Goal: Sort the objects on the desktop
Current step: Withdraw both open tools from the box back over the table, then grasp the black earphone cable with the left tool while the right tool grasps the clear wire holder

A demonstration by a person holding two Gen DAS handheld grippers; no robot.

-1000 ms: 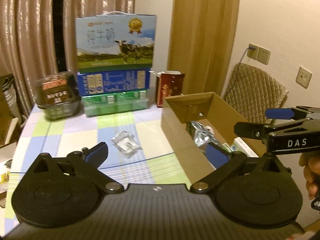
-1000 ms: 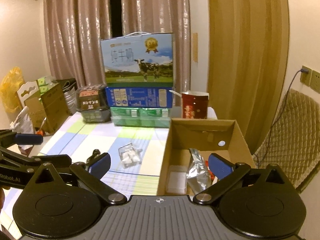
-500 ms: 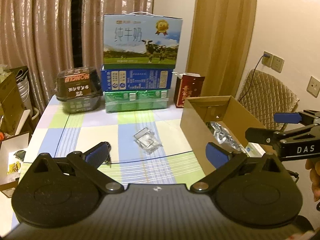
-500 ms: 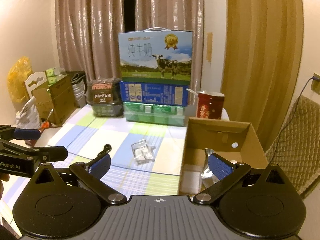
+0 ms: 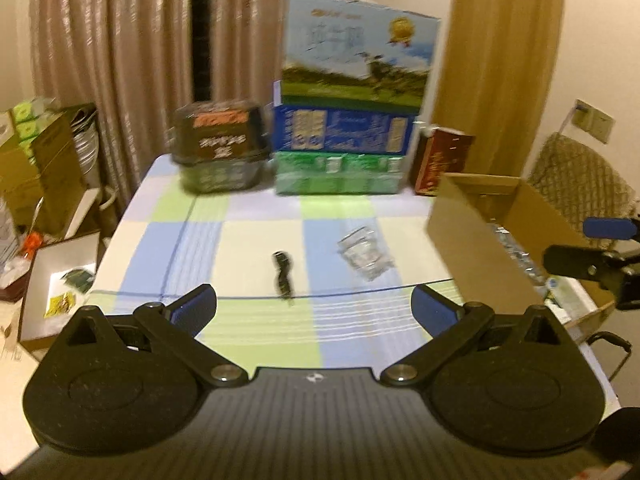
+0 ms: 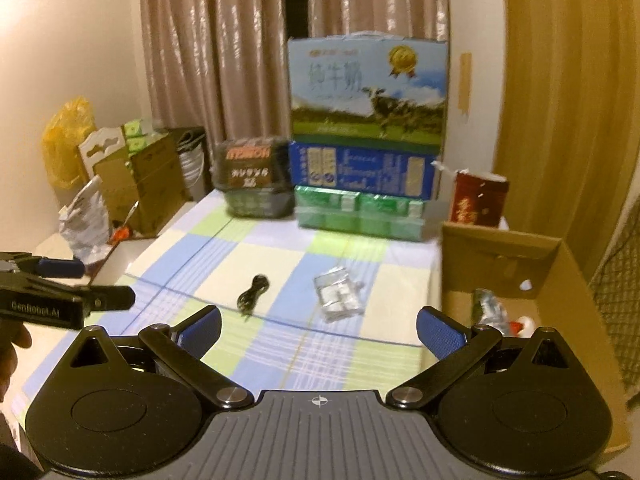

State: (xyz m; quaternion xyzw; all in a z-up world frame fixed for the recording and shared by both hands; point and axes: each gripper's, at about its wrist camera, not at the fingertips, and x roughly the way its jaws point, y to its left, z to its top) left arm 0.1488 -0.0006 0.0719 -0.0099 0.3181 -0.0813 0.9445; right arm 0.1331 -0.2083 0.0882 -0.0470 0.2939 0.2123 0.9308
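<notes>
A coiled black cable point(image 5: 283, 276) point(image 6: 252, 294) and a clear plastic packet point(image 5: 365, 256) point(image 6: 338, 294) lie on the checked tablecloth mid-table. An open cardboard box point(image 5: 472, 236) point(image 6: 516, 256) stands at the right, holding a silver foil pack point(image 6: 490, 306) and other items. My left gripper point(image 5: 314, 312) is open and empty, above the table's near edge, short of the cable. My right gripper point(image 6: 318, 328) is open and empty, near the box's left wall. Each gripper shows at the edge of the other's view point(image 5: 592, 256) point(image 6: 68, 292).
At the table's back stand stacked milk cartons point(image 5: 352, 96) point(image 6: 366, 136), a dark noodle pack point(image 5: 220, 144) point(image 6: 252, 176) and a red box point(image 5: 442, 164) point(image 6: 478, 200). Cardboard boxes and bags point(image 6: 120, 184) crowd the left. A quilted chair point(image 5: 580, 176) stands right.
Both grippers have pulled back and swung left; the black cable, hidden before by the left fingers, now shows in both views. Nothing on the table has moved.
</notes>
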